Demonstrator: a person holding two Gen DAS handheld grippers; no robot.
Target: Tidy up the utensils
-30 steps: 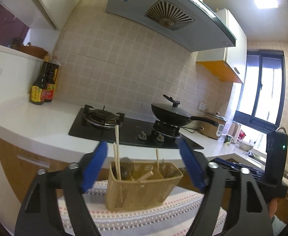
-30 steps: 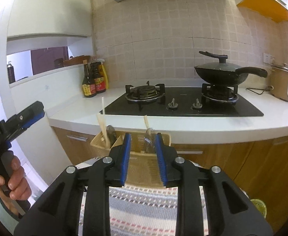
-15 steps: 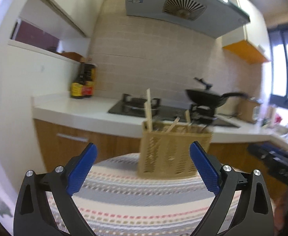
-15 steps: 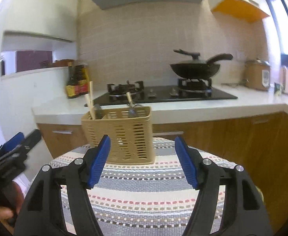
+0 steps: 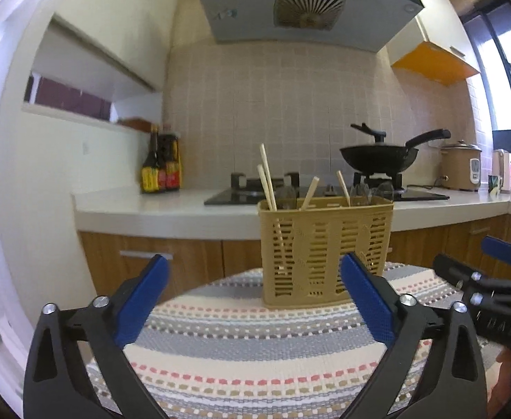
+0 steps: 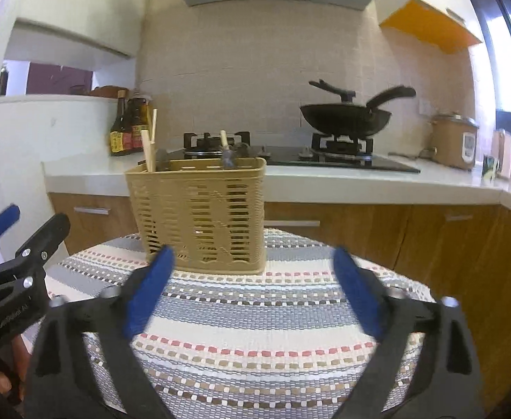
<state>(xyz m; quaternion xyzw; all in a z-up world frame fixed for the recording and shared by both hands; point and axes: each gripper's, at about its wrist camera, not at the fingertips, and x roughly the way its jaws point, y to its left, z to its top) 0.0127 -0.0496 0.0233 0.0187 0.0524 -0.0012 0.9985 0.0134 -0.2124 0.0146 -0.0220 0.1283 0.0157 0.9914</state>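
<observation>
Two grippers, left gripper (image 5: 253, 286) and right gripper (image 6: 252, 279), jaws just spread wide and empty, face a tan slotted plastic utensil basket (image 5: 325, 251) holding wooden chopsticks (image 5: 267, 181), upright on a striped woven mat (image 5: 255, 342).

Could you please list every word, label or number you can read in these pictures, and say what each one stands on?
Left gripper body: white lettering, too blurred to read.
Right gripper body: pale lettering, too blurred to read.
Sauce bottles: yellow and red labels, print too small to read.
Range hood: a small sticker, unreadable.
Nothing else carries readable text.
</observation>
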